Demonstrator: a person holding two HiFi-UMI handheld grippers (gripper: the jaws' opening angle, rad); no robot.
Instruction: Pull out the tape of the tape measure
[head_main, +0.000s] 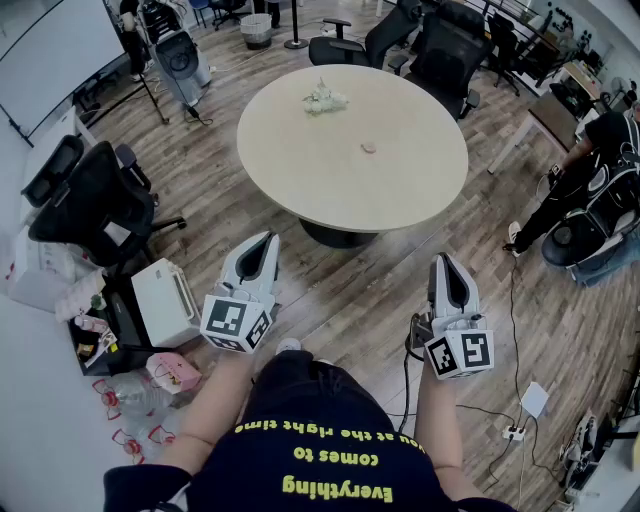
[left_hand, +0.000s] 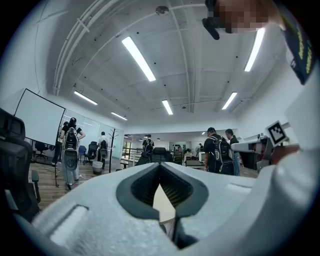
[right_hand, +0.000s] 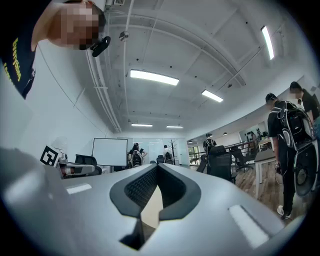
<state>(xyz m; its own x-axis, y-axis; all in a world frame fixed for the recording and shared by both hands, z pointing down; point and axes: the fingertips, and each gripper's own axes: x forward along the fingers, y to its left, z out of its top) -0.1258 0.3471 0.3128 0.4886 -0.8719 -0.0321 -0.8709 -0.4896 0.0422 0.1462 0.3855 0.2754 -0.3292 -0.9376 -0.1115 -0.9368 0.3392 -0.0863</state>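
Note:
I see no tape measure that I can name for certain. A small pale round thing (head_main: 369, 147) lies near the middle of the round beige table (head_main: 300, 190), and a white crumpled object (head_main: 325, 98) lies at its far side. My left gripper (head_main: 270, 238) is held level in front of the table's near edge, its jaws shut with nothing between them. My right gripper (head_main: 441, 260) is held beside it, also shut and empty. In the left gripper view the left gripper (left_hand: 160, 164) has its tips closed together. The right gripper view shows the same of the right gripper (right_hand: 158, 165).
Black office chairs (head_main: 95, 200) stand left of the table and more chairs (head_main: 440, 45) behind it. A white box (head_main: 165, 300) and bags (head_main: 170, 372) lie on the floor at the left. A person (head_main: 590, 190) stands at the right. Cables and a power strip (head_main: 515, 432) lie on the floor right of me.

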